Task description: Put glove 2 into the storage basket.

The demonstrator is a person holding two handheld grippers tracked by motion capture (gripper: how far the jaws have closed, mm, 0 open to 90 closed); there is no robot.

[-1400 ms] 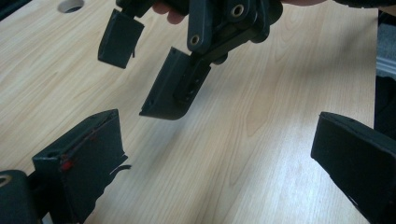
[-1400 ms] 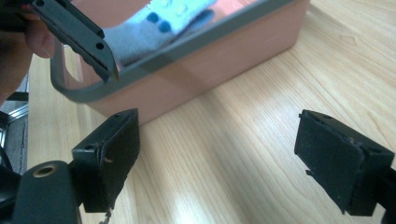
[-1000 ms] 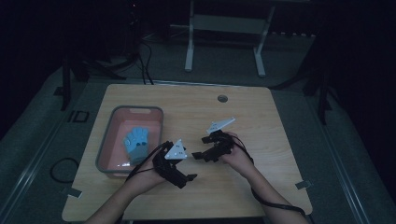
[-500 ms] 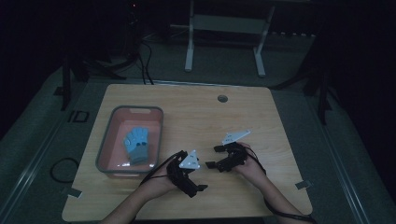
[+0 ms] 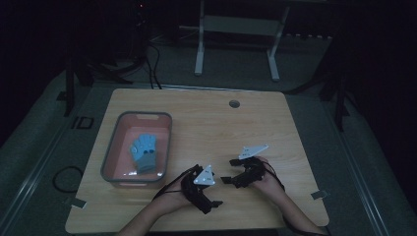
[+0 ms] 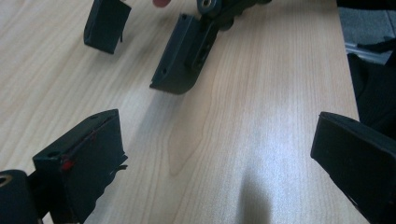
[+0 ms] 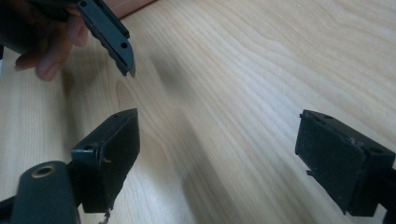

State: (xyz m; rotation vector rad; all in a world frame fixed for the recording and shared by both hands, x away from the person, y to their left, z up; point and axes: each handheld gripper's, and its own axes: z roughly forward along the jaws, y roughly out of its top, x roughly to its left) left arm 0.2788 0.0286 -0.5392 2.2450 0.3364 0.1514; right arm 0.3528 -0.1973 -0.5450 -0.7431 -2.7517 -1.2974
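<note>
My left gripper (image 6: 219, 163) hangs wide open over bare wooden table (image 6: 261, 93); I see the right gripper (image 6: 140, 46), also open, at 11 o'clock.

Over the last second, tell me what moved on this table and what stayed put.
Both grippers drew back toward the person's edge of the table and a little to the person's right: the left gripper left the bin's side, and the right gripper came down from mid-table. Both are open and hold nothing. The blue glove lies unmoved in the pink bin, and the table is otherwise unchanged.
</note>
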